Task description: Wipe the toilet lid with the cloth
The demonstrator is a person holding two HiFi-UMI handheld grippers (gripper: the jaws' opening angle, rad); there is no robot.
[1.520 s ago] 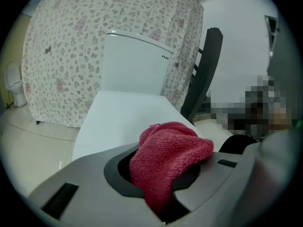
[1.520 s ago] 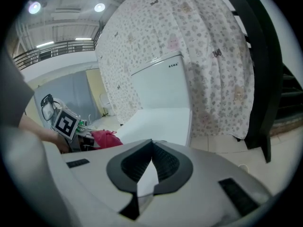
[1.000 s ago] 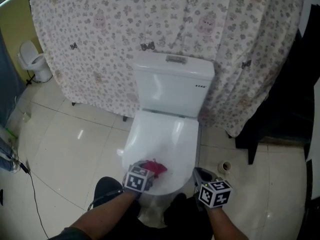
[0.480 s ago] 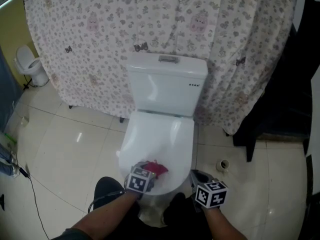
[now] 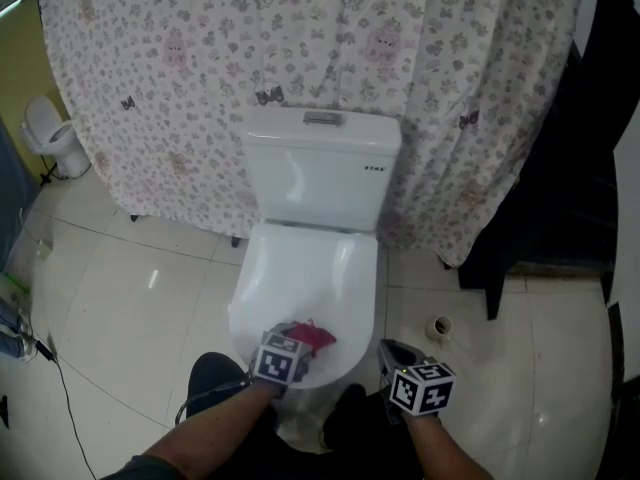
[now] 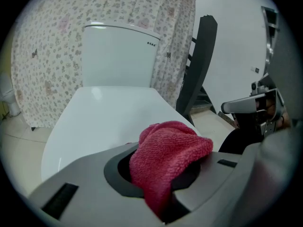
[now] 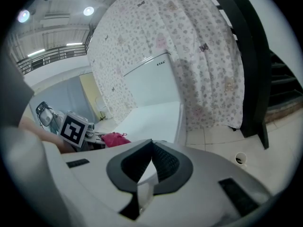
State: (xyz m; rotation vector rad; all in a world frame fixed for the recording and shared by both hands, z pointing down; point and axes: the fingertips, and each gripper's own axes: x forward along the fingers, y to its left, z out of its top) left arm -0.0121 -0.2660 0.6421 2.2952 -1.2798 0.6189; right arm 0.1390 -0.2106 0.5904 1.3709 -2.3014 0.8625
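Cloth (image 6: 168, 150) pinched in left claw (image 5: 296, 344) at lid (image 5: 310, 268) front edge; right claw (image 7: 150, 161) pressed together, idle. Advice: press flat, stroke toward tank (image 5: 320, 173).

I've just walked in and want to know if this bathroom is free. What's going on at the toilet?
A person is cleaning the toilet with a gripper in each hand. The left gripper is shut on a red cloth, which it holds at the near end of the closed lid. The right gripper is shut and empty, off to the right of the toilet and not on the lid. Most of the lid lies beyond the cloth.
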